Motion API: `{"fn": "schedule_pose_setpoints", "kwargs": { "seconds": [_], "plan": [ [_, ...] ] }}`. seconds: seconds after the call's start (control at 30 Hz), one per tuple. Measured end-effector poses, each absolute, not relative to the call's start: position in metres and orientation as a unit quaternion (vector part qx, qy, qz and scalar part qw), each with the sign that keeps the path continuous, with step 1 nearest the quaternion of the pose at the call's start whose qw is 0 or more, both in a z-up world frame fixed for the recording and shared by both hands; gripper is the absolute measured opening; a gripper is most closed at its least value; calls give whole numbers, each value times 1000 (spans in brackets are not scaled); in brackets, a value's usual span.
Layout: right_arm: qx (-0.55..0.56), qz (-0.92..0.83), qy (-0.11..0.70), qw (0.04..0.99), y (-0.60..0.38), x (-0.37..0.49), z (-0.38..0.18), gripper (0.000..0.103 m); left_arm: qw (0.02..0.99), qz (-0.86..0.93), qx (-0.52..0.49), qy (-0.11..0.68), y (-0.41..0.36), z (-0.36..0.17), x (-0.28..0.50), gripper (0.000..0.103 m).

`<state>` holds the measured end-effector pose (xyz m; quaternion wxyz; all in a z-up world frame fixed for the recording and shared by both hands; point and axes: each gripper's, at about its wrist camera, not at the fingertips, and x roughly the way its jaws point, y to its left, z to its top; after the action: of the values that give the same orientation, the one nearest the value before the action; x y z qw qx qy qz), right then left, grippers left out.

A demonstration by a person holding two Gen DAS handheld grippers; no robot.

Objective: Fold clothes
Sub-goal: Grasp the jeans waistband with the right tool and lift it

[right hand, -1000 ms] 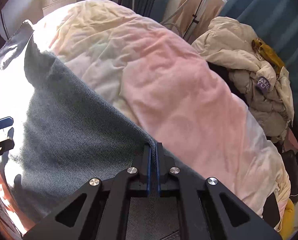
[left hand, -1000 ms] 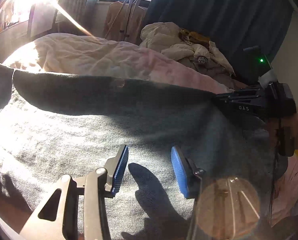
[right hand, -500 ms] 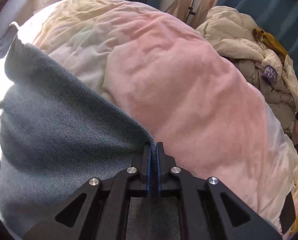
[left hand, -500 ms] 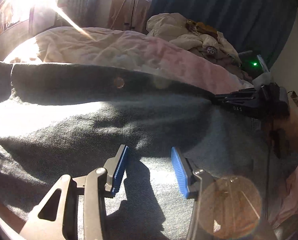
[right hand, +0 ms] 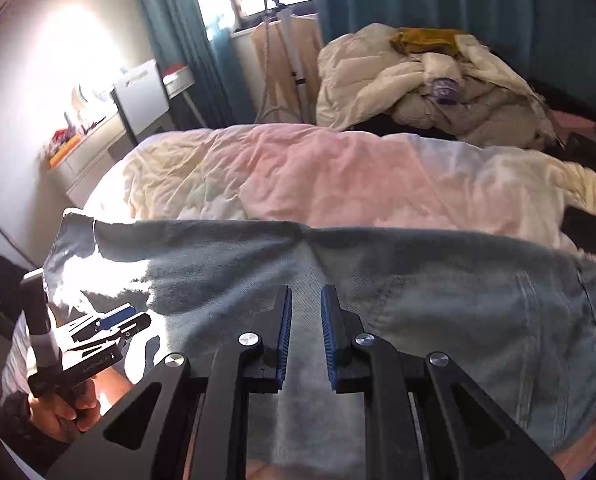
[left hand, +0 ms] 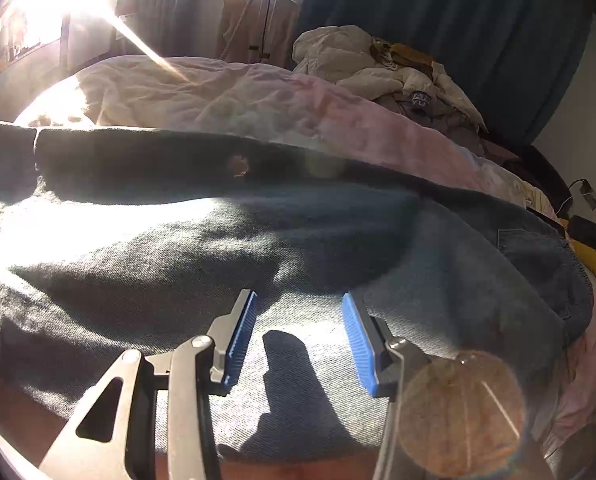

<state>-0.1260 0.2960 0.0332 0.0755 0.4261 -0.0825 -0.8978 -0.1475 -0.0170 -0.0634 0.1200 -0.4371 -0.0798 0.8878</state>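
On the pink duvet point(right hand: 338, 172) — jeans point(right hand: 438, 280) lie flat; left gripper point(left hand: 296, 336) fingers spread wide, right gripper point(right hand: 304, 332) fingers slightly parted — both above denim, gripping nothing.

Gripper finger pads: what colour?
Blue pads, clearest in the right wrist view.

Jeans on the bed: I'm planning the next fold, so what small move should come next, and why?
Probably bring the left tongs down to pinch the left end of the jeans. Both tongs are open and hold nothing; the right tongs hover over the middle, and the denim lies spread lengthwise over the pink duvet, ready for an end-to-end fold.
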Motion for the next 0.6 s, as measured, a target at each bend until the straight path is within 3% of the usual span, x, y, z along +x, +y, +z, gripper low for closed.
{"fn": "schedule_pose_setpoints", "kwargs": {
  "seconds": [0.13,0.2,0.37,0.5,0.6],
  "plan": [
    [412,-891,-190,-15,362,-80,39,23,120,888,-437,-82,-19,-60,-142,46],
    [401,-882,-238,-67,396,-57,37,35,116,890,-433,-79,-20,-57,-140,46],
    [372,-837,-346,-202,481,1,21,55,95,894,-430,-78,-26,-57,-138,46],
    [357,-795,-428,-237,522,36,-6,57,88,891,-438,-83,-31,-62,-138,46],
    [369,-765,-485,-206,534,32,-33,57,84,893,-436,-67,-30,-68,-140,46]
  ]
}}
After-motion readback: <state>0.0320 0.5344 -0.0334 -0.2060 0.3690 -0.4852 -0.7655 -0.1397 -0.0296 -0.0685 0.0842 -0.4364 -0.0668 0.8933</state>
